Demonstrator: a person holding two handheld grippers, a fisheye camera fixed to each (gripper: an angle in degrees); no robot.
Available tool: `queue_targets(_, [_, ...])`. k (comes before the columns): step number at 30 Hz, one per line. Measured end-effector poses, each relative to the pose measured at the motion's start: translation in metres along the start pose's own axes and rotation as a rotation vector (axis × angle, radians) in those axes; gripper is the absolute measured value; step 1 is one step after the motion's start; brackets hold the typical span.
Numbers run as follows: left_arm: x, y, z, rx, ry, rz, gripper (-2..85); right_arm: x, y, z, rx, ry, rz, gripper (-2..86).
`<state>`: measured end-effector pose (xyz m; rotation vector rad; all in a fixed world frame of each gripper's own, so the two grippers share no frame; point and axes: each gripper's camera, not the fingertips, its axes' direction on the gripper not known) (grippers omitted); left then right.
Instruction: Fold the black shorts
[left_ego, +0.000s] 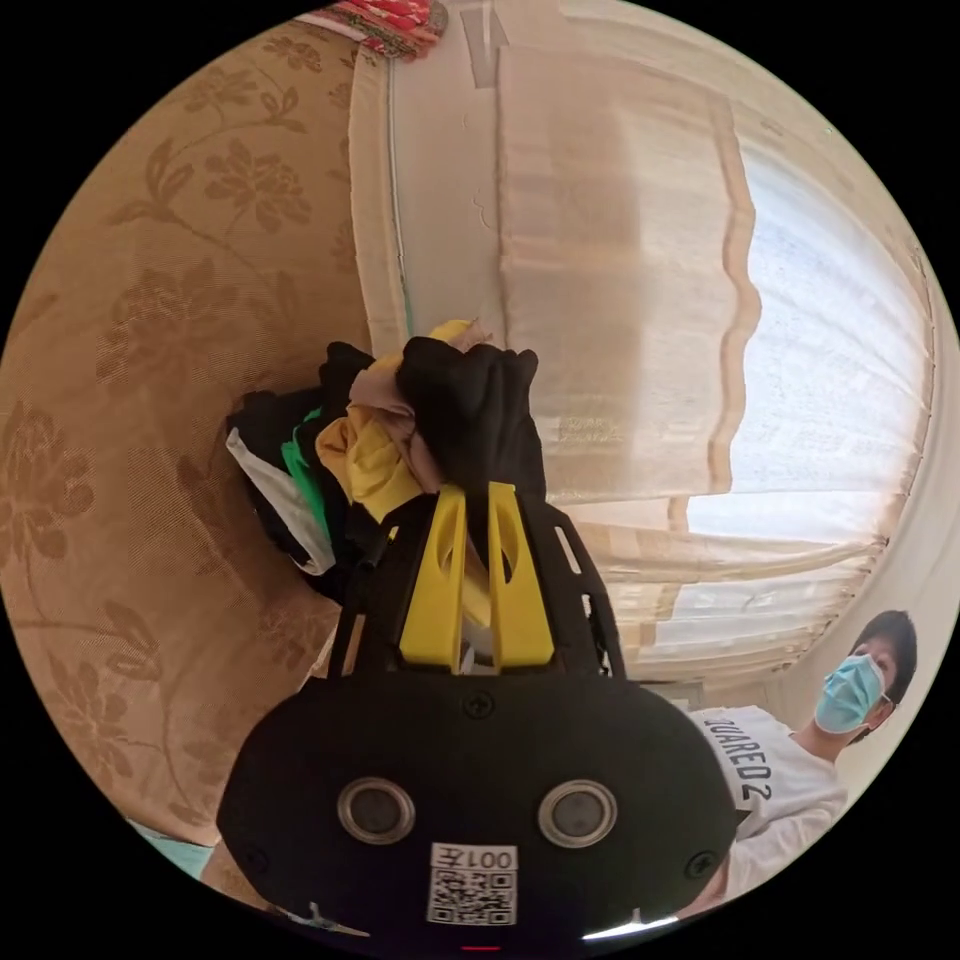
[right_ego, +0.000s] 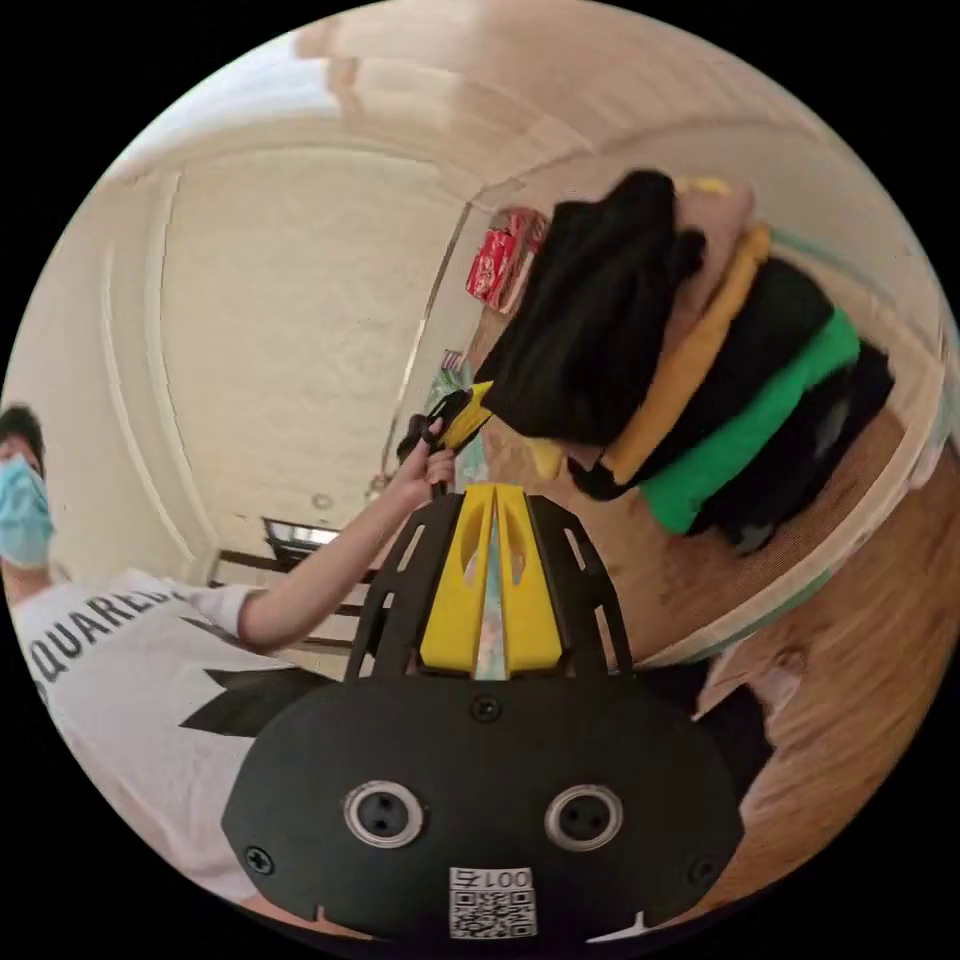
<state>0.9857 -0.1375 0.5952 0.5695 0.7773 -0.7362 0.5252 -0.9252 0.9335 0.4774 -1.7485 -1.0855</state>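
Observation:
The folded black shorts (left_ego: 480, 410) lie on top of a stack of folded clothes. My left gripper (left_ego: 475, 492) is shut on their near edge, the yellow jaws close together on the black cloth. In the right gripper view the shorts (right_ego: 590, 320) top the stack, and a hand holds the left gripper (right_ego: 458, 418) at their corner. My right gripper (right_ego: 492, 490) sits below the stack, away from it, shut with nothing between its jaws.
Under the shorts are a yellow garment (right_ego: 690, 360), a green one (right_ego: 750, 420) and more black ones, all on a brown floral bedspread (left_ego: 150, 350). A person in a white shirt (right_ego: 110, 640) stands beside the bed. Curtains (left_ego: 620, 280) hang behind; wood floor (right_ego: 860, 650) lies beyond the bed edge.

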Motion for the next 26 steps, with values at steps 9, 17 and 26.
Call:
queue_targets(9, [0.066, 0.160, 0.004, 0.358, 0.044, -0.007, -1.0, -0.115, -0.032, 0.071, -0.304, 0.739, -0.709, 0.5])
queue_targets(17, [0.156, 0.379, -0.010, 0.377, -0.312, 0.060, -0.9, -0.191, 0.046, 0.128, -0.290, 1.184, -1.113, 0.4])
queue_targets(26, [0.254, 0.649, -0.024, 0.487, -1.557, -0.082, -1.0, -0.361, 0.107, 0.097, -0.142, 0.849, -1.251, 0.2])
